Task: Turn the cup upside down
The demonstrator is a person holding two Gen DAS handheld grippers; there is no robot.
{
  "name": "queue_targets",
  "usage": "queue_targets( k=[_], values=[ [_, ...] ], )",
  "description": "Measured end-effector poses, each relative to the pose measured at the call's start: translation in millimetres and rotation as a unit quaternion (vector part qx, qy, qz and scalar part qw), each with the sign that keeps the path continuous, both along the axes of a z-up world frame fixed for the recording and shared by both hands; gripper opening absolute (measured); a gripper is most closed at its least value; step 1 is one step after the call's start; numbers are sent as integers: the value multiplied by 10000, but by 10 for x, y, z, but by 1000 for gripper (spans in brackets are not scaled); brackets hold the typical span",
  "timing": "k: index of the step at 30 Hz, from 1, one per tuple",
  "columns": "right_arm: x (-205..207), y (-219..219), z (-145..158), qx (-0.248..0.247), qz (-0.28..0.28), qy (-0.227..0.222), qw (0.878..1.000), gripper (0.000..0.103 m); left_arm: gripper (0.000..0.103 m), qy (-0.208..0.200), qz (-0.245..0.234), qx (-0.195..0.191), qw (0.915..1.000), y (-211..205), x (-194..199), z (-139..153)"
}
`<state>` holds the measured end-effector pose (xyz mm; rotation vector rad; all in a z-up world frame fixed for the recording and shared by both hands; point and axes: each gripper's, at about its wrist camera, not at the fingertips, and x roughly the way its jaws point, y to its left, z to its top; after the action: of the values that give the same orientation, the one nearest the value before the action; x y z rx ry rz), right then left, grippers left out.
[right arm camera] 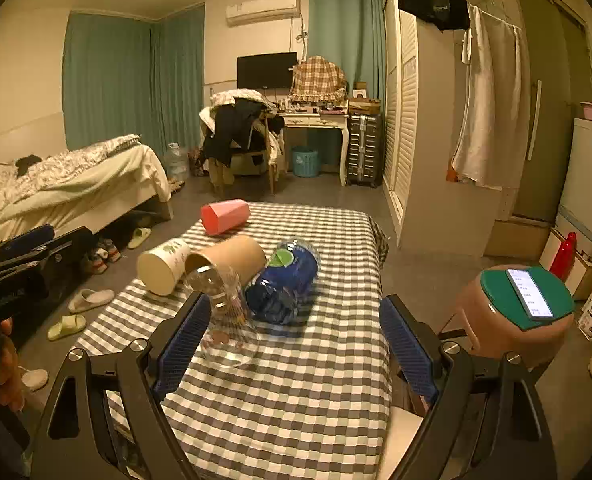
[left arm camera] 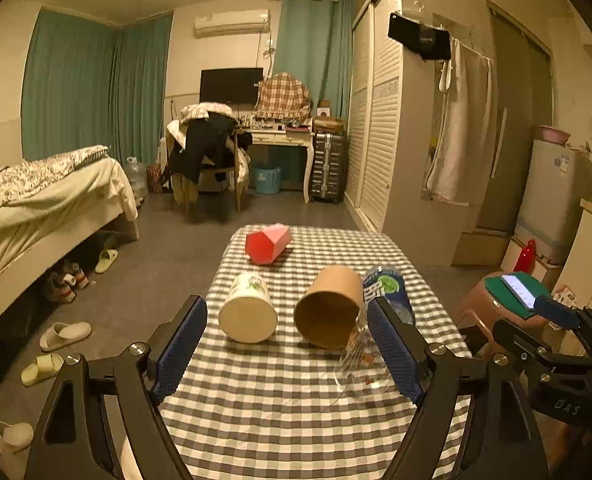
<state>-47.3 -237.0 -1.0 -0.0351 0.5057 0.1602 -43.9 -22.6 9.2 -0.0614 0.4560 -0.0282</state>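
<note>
Several cups lie on their sides on the checked table: a white paper cup, a brown paper cup, a clear glass cup, a blue cup and a red-pink cup at the far end. My left gripper is open and empty, just short of the white and brown cups. In the right wrist view the right gripper is open and empty, with the clear glass cup by its left finger and the blue cup ahead.
A brown stool with a green pad and a phone stands right of the table. A bed and slippers are on the left. A wardrobe and a fridge stand on the right.
</note>
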Motion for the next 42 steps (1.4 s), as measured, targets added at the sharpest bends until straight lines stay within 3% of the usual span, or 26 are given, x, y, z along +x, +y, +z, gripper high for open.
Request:
queue_targets(
  k=[4,10,12,42],
  values=[
    [71,-9,-124,-16,-89,73,9999,94,97,73,30,-86,9999,37,4,-82],
    [115,-11,-154,-8,-172,14,9999,97,103,64,89,-20,9999,34,12,-115],
    [106,-14,-150,2,-211,-24,9998,103,103,37,110,-5,9999,24,8,-116],
    [65,-65,-56,33,-395,-138,9991,103,103,101,151,-10,9998,63,-12,-119]
  ],
)
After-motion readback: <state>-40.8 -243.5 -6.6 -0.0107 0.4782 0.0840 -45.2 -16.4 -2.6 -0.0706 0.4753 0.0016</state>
